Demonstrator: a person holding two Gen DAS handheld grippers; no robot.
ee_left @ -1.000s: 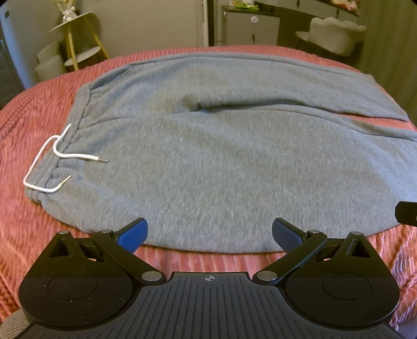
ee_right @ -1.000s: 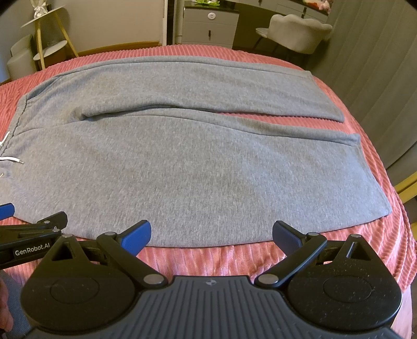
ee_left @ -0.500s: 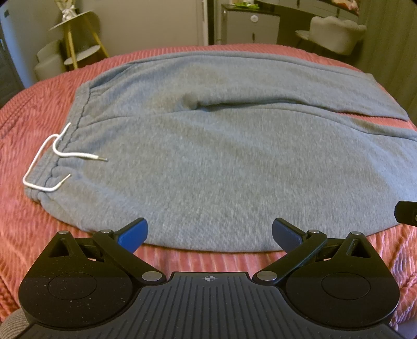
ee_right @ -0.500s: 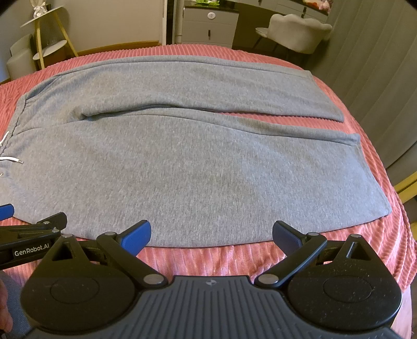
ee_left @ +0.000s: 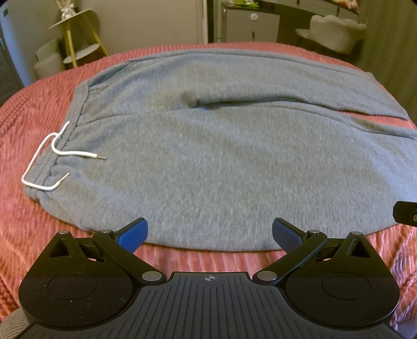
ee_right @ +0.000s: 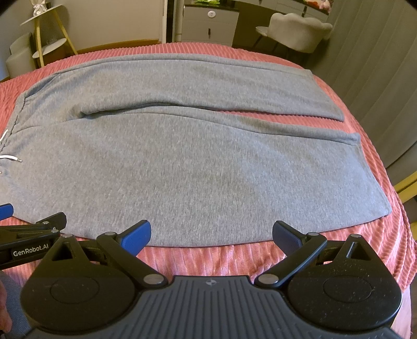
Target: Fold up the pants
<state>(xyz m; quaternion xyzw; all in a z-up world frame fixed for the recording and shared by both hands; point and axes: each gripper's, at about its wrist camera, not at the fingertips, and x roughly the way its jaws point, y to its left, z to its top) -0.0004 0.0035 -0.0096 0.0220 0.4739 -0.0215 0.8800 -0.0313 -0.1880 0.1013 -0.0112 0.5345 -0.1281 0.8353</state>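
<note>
Grey sweatpants [ee_left: 221, 161] lie flat on a pink ribbed bedspread [ee_left: 31, 109], waistband to the left with a white drawstring [ee_left: 52, 161], both legs stretching right to the cuffs [ee_right: 365, 167]. My left gripper [ee_left: 209, 232] is open and empty, hovering at the near hem close to the waist end. My right gripper [ee_right: 211, 233] is open and empty at the near edge of the front leg [ee_right: 208, 182]. The left gripper's side shows at the left edge of the right wrist view [ee_right: 28, 234].
Beyond the bed stand a gold-legged side table [ee_left: 75, 39], a white cabinet [ee_right: 211, 24] and a pale cushioned chair [ee_right: 297, 31]. A grey curtain [ee_right: 378, 78] hangs at the right. The bed edge drops off on the right side [ee_right: 398, 208].
Both grippers have edged slightly forward toward the near edge of the pants. Jaws stay open; the pants have not moved.
</note>
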